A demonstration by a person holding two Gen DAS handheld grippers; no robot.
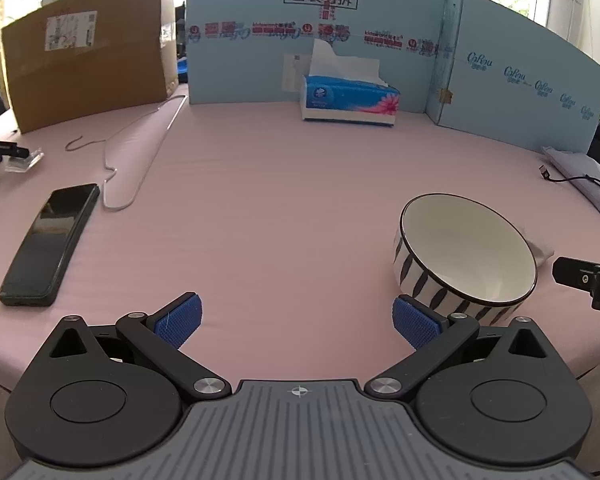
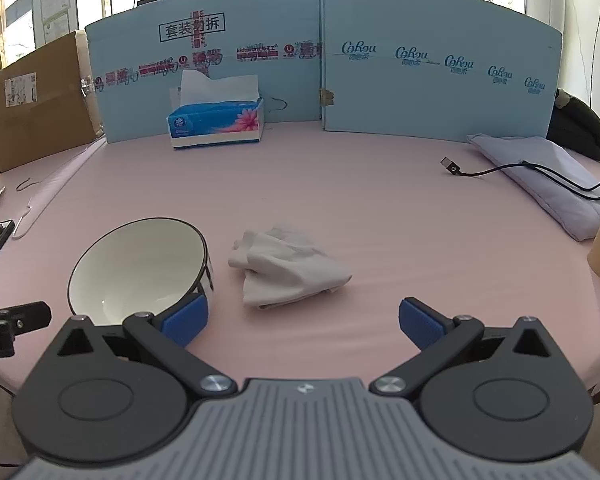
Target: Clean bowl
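Both tongs spread, empty: left tongs, right tongs. Bowl near counter's front edge, between them; crumpled tissue dead ahead of right tongs, so right is nearer.

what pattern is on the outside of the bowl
The bowl has dark leaf-shaped stripes on white outside, a plain cream inside and a dark rim. The left wrist view shows it best.

**Colours on my table**

Round ceramic bowl: cream inside, thin black rim, white outside with dark navy stripes. Crumpled cloth: off-white. Smooth tablecloth: pale pink. Cardboard tissue box: blue and white, pink flower print. My left gripper and right gripper: black arms, blue ribbed pads.
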